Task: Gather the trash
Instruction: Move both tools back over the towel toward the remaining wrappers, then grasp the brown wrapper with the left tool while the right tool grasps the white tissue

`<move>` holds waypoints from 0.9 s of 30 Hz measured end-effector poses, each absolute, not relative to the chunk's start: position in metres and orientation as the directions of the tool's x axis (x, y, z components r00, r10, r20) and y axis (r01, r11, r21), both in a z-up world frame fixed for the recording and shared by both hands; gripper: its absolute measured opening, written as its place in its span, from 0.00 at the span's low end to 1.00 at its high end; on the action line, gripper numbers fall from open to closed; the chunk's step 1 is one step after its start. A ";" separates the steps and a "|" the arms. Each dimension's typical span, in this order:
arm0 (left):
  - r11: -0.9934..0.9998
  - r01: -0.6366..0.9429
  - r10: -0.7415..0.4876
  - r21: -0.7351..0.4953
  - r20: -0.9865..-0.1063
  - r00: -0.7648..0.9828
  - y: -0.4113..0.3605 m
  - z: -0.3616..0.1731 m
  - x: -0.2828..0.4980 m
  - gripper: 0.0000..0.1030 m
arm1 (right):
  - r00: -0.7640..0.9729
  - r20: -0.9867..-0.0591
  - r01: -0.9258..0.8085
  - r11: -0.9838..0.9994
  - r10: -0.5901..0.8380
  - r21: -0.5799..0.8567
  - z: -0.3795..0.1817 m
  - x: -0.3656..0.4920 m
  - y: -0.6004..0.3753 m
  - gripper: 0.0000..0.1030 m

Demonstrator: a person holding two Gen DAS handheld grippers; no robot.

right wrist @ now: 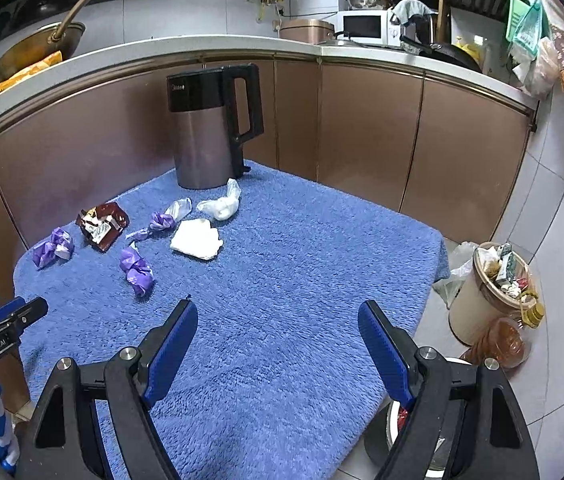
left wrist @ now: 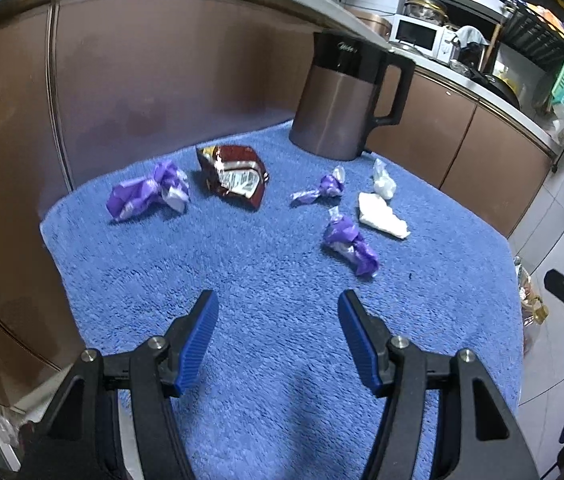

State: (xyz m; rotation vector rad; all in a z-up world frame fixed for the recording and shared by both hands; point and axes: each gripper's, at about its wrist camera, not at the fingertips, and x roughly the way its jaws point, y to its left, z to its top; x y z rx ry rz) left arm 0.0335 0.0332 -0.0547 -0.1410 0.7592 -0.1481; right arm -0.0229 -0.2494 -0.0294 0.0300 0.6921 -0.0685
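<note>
While both grippers hover with jaws apart and empty, crumpled purple plastic wrappers [left wrist: 147,194] lie on the fluffy blue towel [left wrist: 265,360]. The left gripper [left wrist: 277,304] and right gripper [right wrist: 277,312] touch nothing

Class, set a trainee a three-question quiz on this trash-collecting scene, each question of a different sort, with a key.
1. True or false: the left gripper holds a wrapper.
2. How many purple wrappers lie on the blue mat?
3. What stands at the mat's far edge? A) kettle B) microwave C) wok

Key:
1. False; both it and the right gripper are open and empty.
2. Three: the leftmost wrapper, the middle wrapper, the nearest wrapper.
3. A, the kettle.
</note>
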 end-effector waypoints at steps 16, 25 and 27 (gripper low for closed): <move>0.975 0.013 -0.167 -0.223 -0.688 0.706 0.085 -0.042 0.200 0.58 | 0.704 -0.684 -0.147 0.981 0.193 0.126 -0.056 0.095 -0.216 0.79; 0.979 -0.033 -0.146 -0.202 -0.801 0.580 0.092 -0.071 0.279 0.58 | 0.628 -0.733 -0.203 0.964 0.261 0.170 -0.095 0.173 -0.187 0.75; 0.975 -0.041 -0.162 -0.220 -0.821 0.547 0.094 -0.079 0.287 0.58 | 0.611 -0.745 -0.218 0.962 0.268 0.167 -0.102 0.184 -0.182 0.70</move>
